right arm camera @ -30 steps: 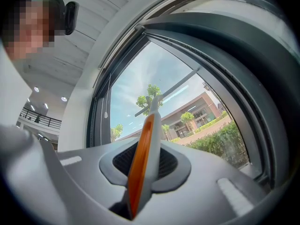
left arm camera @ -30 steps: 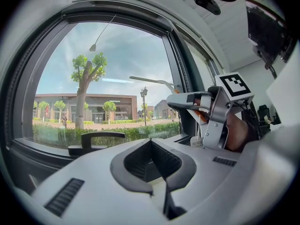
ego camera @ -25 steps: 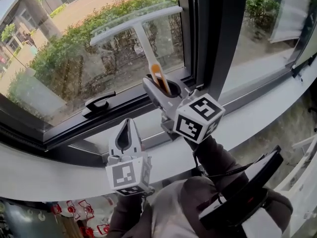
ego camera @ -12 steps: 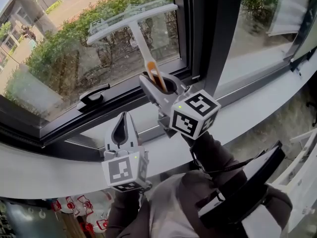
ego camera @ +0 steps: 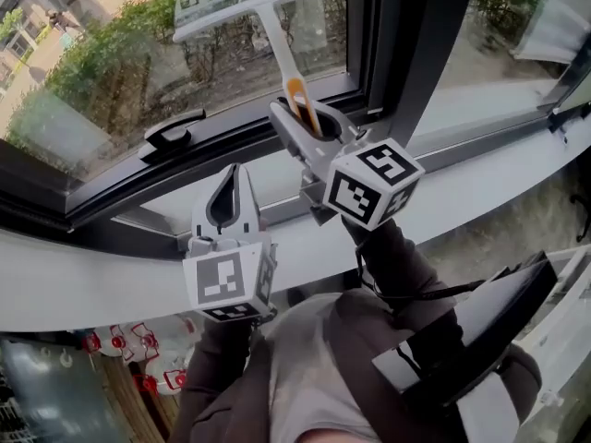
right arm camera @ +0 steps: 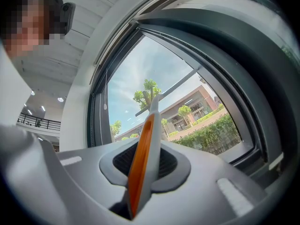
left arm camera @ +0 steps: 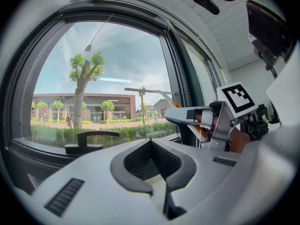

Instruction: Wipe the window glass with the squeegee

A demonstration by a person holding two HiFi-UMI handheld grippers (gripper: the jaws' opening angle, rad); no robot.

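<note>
The squeegee (ego camera: 268,7) has a white T-shaped blade and a white handle with an orange inlay (right arm camera: 143,153). Its blade is up against the window glass (ego camera: 102,72), high on the pane. My right gripper (ego camera: 297,116) is shut on the lower end of the handle and points up at the window. In the left gripper view the squeegee (left arm camera: 150,92) shows at the right, with the right gripper (left arm camera: 187,118) below it. My left gripper (ego camera: 230,175) is shut and holds nothing. It hovers over the white sill (ego camera: 83,284), lower left of the right one.
A black window handle (ego camera: 171,129) sits on the lower frame left of the squeegee. A dark mullion (ego camera: 411,53) bounds the pane on the right. A black flat device (ego camera: 480,330) hangs by the person's right arm. Red-and-white items (ego camera: 138,344) lie below the sill.
The head view has tilted, so everything sits higher in the picture. Against the window, the squeegee and both grippers have hardly moved.
</note>
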